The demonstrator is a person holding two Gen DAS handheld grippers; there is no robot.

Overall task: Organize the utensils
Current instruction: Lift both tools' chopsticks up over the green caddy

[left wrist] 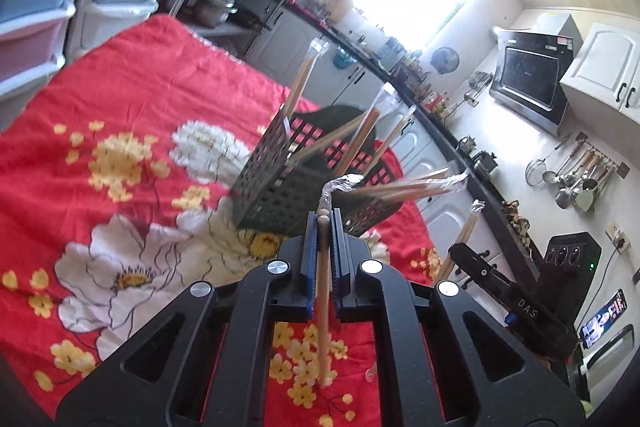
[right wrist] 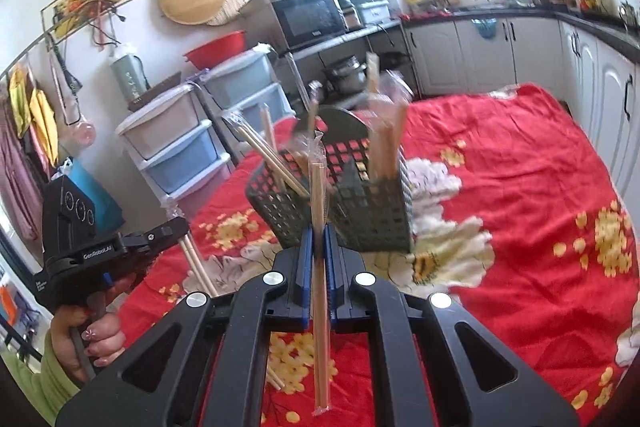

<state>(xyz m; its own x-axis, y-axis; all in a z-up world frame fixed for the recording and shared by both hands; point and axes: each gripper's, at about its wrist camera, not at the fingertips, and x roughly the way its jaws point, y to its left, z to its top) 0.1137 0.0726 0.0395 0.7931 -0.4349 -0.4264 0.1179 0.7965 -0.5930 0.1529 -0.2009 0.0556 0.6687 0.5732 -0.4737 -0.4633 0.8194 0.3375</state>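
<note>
The left gripper (left wrist: 323, 227) is clamped on a wrapped pair of wooden chopsticks (left wrist: 322, 307) that runs upright between its blue pads, the lower end hanging over the red floral cloth (left wrist: 140, 115). The right gripper (right wrist: 316, 239) is likewise closed on its own wrapped chopstick pair (right wrist: 320, 307), which stands nearly upright, its clear sleeve rising above the jaws and its bottom end hanging below them. Just beyond both tools sits the black perforated utensil basket (right wrist: 376, 215), resting on the cloth with several more wrapped chopsticks (right wrist: 268, 155) leaning out of its compartments at different angles. Only the right wrist view shows the person's hand (right wrist: 92, 335) gripping the left tool's handle at the near left, with a green sleeve below it, and the stacked plastic drawers (right wrist: 176, 151) with a microwave (right wrist: 308, 15) farther back. Only the left wrist view shows the right gripper from the side, low at the right with its chopsticks sticking up, plus the wall oven (left wrist: 528, 75) and hanging ladles (left wrist: 576, 179) on the far right wall. The cloth lies open to the left of the basket in the left wrist view and broadly to its right in the right wrist view; white cabinets (right wrist: 520, 55) border its far and right edges.
</note>
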